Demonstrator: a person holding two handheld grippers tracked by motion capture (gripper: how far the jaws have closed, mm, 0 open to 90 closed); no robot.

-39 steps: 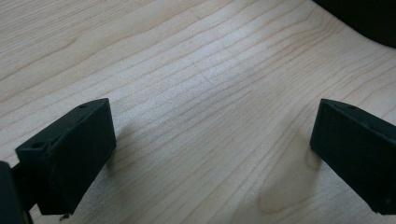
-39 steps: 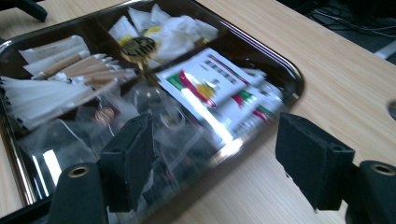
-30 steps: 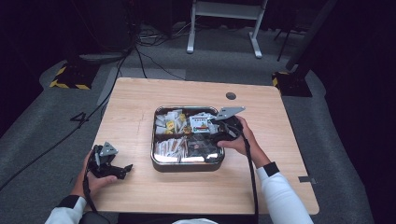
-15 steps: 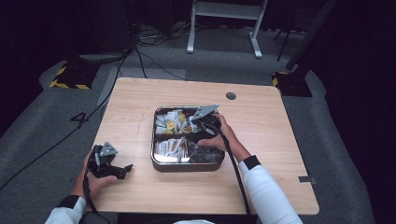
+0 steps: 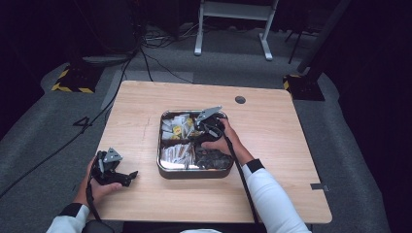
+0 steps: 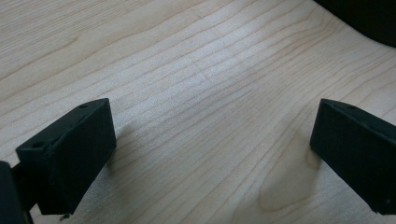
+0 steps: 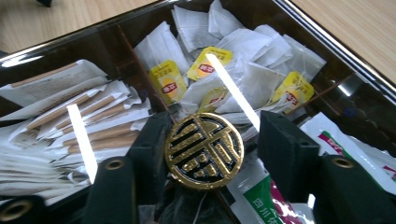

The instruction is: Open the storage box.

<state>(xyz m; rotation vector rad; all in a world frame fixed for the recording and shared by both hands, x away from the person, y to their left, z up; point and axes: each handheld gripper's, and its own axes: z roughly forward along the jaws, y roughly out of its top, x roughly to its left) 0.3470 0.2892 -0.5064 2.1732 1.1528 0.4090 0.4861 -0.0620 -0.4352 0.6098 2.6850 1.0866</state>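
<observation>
A: Right gripper [image 7: 208, 154]?
B: It's sitting over the middle of the tray [image 5: 164, 167], jaws around a round gold-and-black knob [image 7: 204, 150]. The jaws have just been closing, knob between them. The left jaw is looking to be touching the knob's edge; the right one is standing off with a gap. So not clamped yet, calling it open.
A: Where's the knob?
B: At the tray's centre, where the dividers are meeting. Tea bags [image 7: 205, 63] with yellow tags are lying in the compartment beyond it, paper sticks [image 7: 79, 121] to the left in the right gripper view, a green-and-white sachet [image 7: 261, 200] just below right.
A: Left gripper [image 6: 210, 154]?
B: Resting on the surface [image 5: 145, 104], well apart from the tray, near the front left corner in the high view. Jaws are gaping wide, nothing but bare wood between them.
A: Tray position?
B: Mid-surface, right hand [image 5: 221, 141] reaching over it.
</observation>
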